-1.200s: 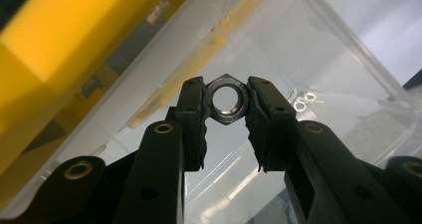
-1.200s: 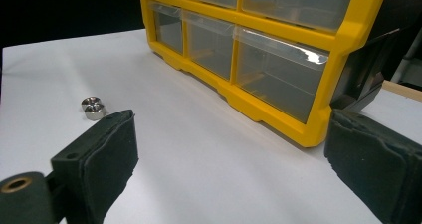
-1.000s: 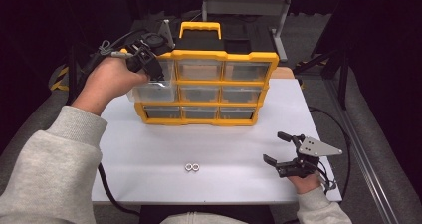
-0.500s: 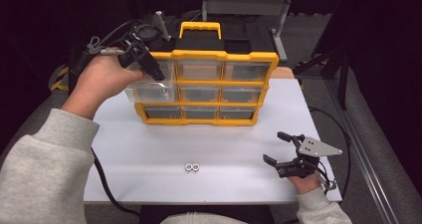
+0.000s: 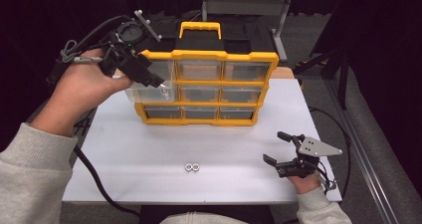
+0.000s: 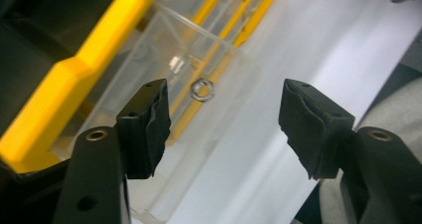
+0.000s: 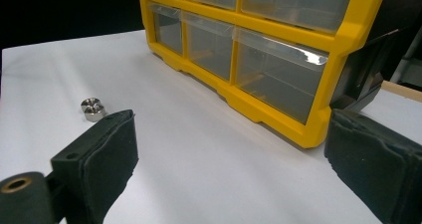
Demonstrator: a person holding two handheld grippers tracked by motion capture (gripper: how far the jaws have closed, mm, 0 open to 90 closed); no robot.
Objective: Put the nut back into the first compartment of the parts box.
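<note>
A yellow organizer (image 5: 206, 92) with nine clear drawers is seen standing at the 12 o'clock side of the white table (image 5: 149, 149), its handle on top. The middle-left drawer (image 5: 147, 92) is pulled out toward 9 o'clock, and a small metal nut (image 5: 163, 90) is seen lying inside it near its front wall. The left tool (image 5: 154, 80) is held above this drawer at about 10 o'clock of the table, tilted down toward it; its jaws are spread wide and nothing is held between them. In the left gripper view the nut (image 6: 202, 89) is seen through the drawer's (image 6: 164, 114) clear wall, between and beyond the two black jaws of the left tool (image 6: 224, 119), apart from both. Two more nuts (image 5: 192, 168) lie touching each other on the table at about 6 o'clock, well apart from the organizer. The right tool (image 5: 276, 148) is held low over the table at about 4 o'clock, pointed toward 9 o'clock, with its jaws wide apart and empty. In the right gripper view the pair of nuts (image 7: 92, 108) is seen just beyond the left-hand jaw of the right tool (image 7: 231, 149), not touched by it, and the organizer (image 7: 278, 69) stands farther off toward 1 o'clock, its lower drawers shut.
</note>
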